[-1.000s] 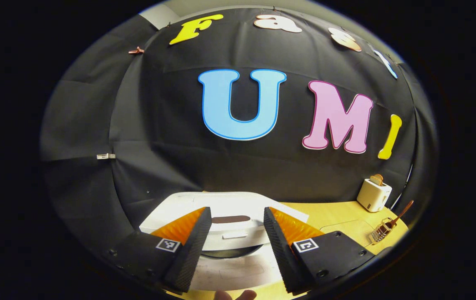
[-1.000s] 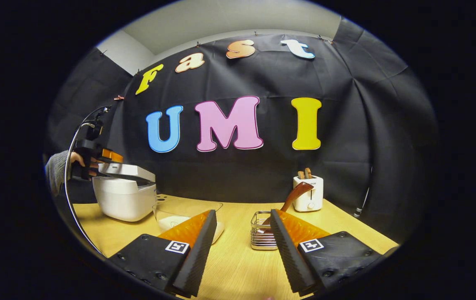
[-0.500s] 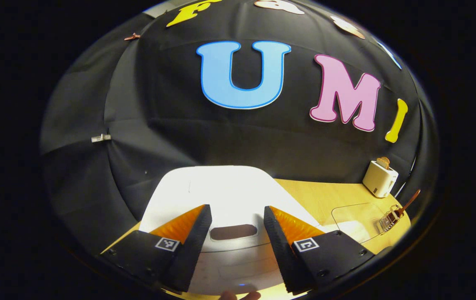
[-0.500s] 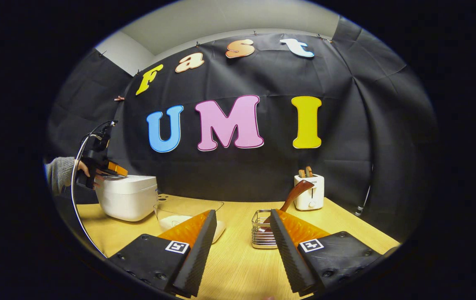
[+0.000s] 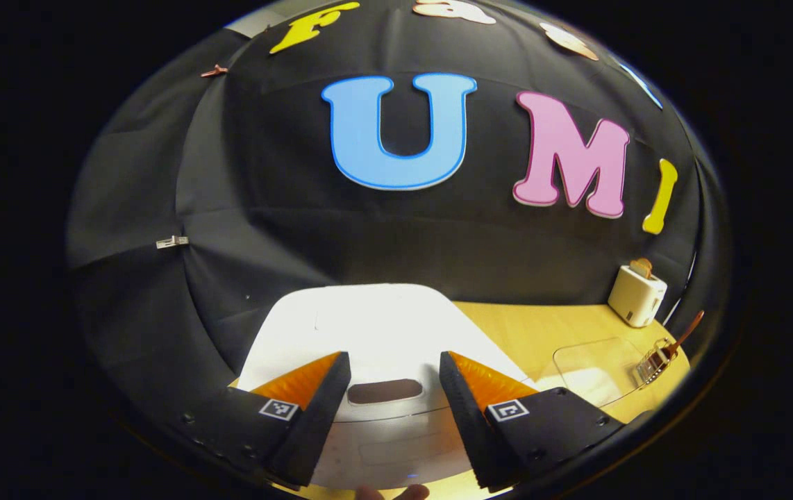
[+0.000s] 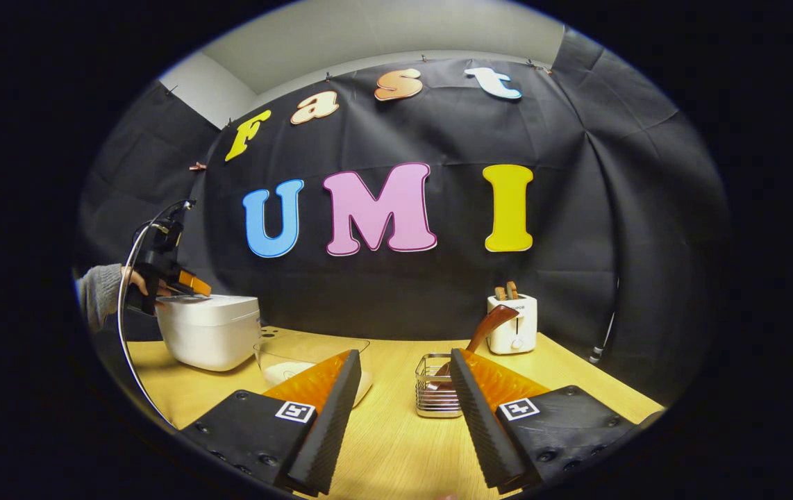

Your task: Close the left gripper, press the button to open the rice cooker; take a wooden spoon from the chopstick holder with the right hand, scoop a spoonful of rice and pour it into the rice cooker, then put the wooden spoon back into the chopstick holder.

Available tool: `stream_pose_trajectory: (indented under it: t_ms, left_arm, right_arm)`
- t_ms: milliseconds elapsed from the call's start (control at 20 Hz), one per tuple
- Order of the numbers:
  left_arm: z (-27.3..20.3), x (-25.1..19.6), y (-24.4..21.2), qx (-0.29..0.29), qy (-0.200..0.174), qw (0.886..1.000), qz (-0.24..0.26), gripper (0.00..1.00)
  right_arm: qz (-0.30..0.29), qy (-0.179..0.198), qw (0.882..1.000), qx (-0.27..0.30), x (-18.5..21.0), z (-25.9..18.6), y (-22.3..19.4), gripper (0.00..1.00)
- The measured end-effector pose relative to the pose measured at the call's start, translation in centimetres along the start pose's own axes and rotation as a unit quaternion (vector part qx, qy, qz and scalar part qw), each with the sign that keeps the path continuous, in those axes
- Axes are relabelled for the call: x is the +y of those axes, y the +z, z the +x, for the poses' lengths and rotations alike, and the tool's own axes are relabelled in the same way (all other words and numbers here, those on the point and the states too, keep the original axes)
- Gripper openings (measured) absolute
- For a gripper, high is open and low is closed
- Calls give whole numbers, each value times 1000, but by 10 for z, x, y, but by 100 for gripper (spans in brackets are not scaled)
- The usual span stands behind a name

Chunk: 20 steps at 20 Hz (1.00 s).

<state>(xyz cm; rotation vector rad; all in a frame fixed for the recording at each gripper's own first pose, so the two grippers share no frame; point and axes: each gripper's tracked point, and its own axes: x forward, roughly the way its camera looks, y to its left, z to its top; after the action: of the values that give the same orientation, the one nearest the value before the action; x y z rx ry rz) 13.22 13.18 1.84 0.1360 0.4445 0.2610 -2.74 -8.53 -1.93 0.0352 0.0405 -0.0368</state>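
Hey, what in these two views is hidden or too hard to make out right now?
- Rice cooker inside: lid shut, both views.
- Wooden spoon bowl: right gripper view, hidden in the chopstick holder behind the right gripper's finger.
- Glass bowl contents: partly behind the other finger.
- Left gripper: too small to judge contact.

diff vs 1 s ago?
Rice cooker lid was ajar a second ago; now it sits shut, with the left gripper lowered over it, jaws open. Right gripper, wooden spoon and chopstick holder unchanged.
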Motion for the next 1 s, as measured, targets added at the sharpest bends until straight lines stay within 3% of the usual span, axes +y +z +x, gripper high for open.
stream_pose_trajectory:
  t_ms: [100,250,450,600,1000]
  left_arm:
    - [-16,-1,20,-49,1,999,-3,87]
    - [-50,-8,42,-122,-4,993,-7,88]
    - [-94,-29,34,-187,-25,982,1,89]
    - [-114,-52,8,-200,-48,979,5,94]
    - [-132,-84,-52,-184,-92,978,-26,95]
  right_arm:
    - [-2,4,1000,-4,5,2,-2,83]
    - [-13,11,1000,-5,16,6,-5,96]
    - [-24,18,999,-15,32,11,3,97]
    - [-34,24,999,-22,44,16,11,97]
    - [-46,57,997,-31,70,20,20,98]
